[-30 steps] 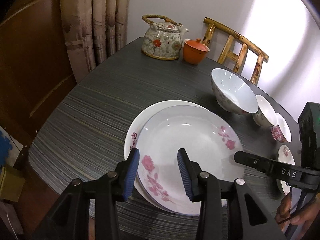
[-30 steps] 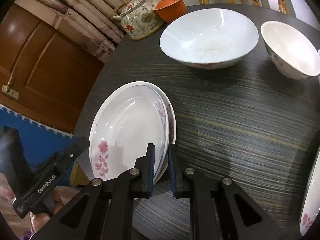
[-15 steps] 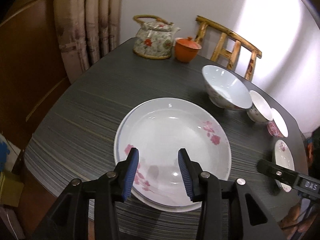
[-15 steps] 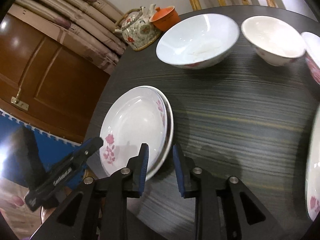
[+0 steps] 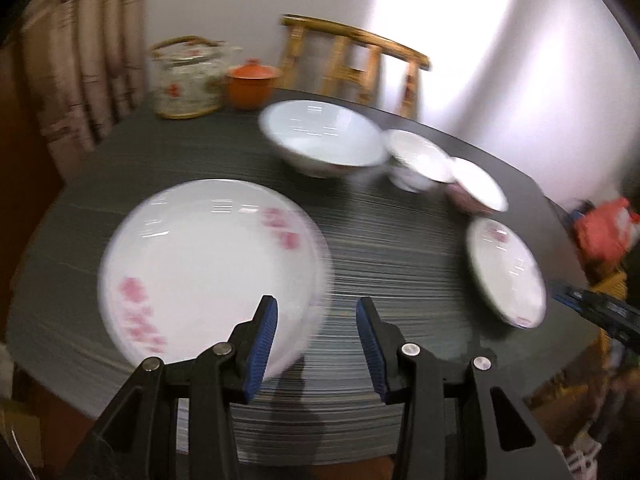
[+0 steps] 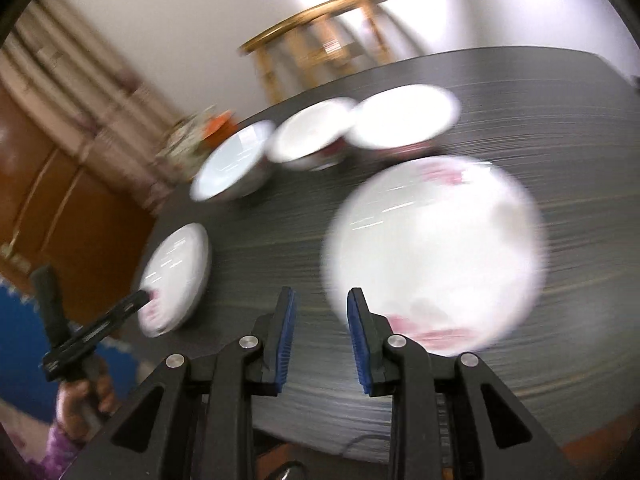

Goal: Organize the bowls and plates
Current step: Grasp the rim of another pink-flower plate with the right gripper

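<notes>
1. We hold the left gripper (image 5: 316, 344) low over the near edge of the table (image 5: 392, 248), fingers pointing across it toward the chair (image 5: 352, 64); its blue pads stand apart with nothing between them.
2. In the left view the plate stack (image 5: 208, 268) lies flat on the table, just left of that gripper, its near rim passing behind the left pad (image 5: 262, 354). Whether the pad touches it we cannot tell through the blur.
3. Beyond the stack, toward the chair, the big bowl (image 5: 324, 136) stands upright, and to its right two small bowls (image 5: 420, 156) sit close together in a row.
4. Right of the stack, well apart from it, a small plate (image 5: 506, 270) lies near the table's right edge.
5. The right gripper (image 6: 320, 336) hangs over the table's near edge, its pads also apart and holding nothing.
6. In the right view the small plate (image 6: 436, 260) fills the space just right of that gripper, and the stack (image 6: 176, 276) lies far left.
7. There the left gripper (image 6: 96, 328) shows beside the stack, held in a hand (image 6: 86, 396) below the table edge.
8. A teapot (image 5: 186, 76) and an orange cup (image 5: 252, 84) stand at the far side, left of the chair.
</notes>
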Available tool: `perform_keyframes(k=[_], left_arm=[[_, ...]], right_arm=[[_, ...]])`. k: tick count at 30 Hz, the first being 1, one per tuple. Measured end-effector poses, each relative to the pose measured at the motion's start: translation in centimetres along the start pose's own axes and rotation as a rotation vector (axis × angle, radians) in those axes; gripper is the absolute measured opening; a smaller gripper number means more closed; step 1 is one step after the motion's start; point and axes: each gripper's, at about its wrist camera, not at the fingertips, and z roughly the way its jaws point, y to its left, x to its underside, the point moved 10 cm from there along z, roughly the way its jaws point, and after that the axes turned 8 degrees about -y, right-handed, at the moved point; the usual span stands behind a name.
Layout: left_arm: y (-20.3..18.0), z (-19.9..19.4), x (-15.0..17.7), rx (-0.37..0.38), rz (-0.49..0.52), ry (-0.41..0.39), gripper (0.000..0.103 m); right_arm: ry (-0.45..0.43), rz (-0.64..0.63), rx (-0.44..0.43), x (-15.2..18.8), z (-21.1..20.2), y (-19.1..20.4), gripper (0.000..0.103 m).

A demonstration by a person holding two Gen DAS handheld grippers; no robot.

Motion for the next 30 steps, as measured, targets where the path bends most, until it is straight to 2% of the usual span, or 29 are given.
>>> perform_keyframes(k=[4, 7, 9, 12, 20, 23, 27, 30], left_arm=[[-5.1, 1.6, 0.6, 0.138, -0.006, 0.067, 0.043], [-8.4, 3.2, 0.9, 0.216, -0.012, 0.111, 0.045], [-10.7, 4.6, 1.1, 0.269, -0.024, 0.144, 0.046], [-13.1, 6.6, 1.4, 0.311, -0.036, 0.193, 0.049], [-16.3, 10.7, 1.5, 0.371, -0.075, 0.267, 0.049], [-16.4, 11.9, 2.0, 0.348, -0.066, 0.29, 0.049], [-16.5, 13.0, 2.8, 0.356, -0.085, 0.324, 0.049], [-16.9, 13.4, 3.1, 0.351, -0.051, 0.328, 0.049]], right_arm=[[-0.031, 0.059, 0.1, -0.9, -1.5, -5.4, 0.027], [-0.04, 0.097, 0.135, -1.1, -1.7, -8.4, 0.028], [-0.04, 0.124, 0.138, -0.9, -1.7, -9.6, 0.038], [-0.04, 0.14, 0.147, -0.6, -1.3, -11.1, 0.042], [-0.02, 0.189, 0.116, -0.6, 0.3, -13.5, 0.042], [-0.013, 0.209, 0.096, -1.0, 1.1, -14.0, 0.042], [-0.003, 0.208, 0.063, -1.7, 2.3, -14.1, 0.042], [0.013, 0.196, 0.046, -2.2, 3.2, -14.0, 0.042]])
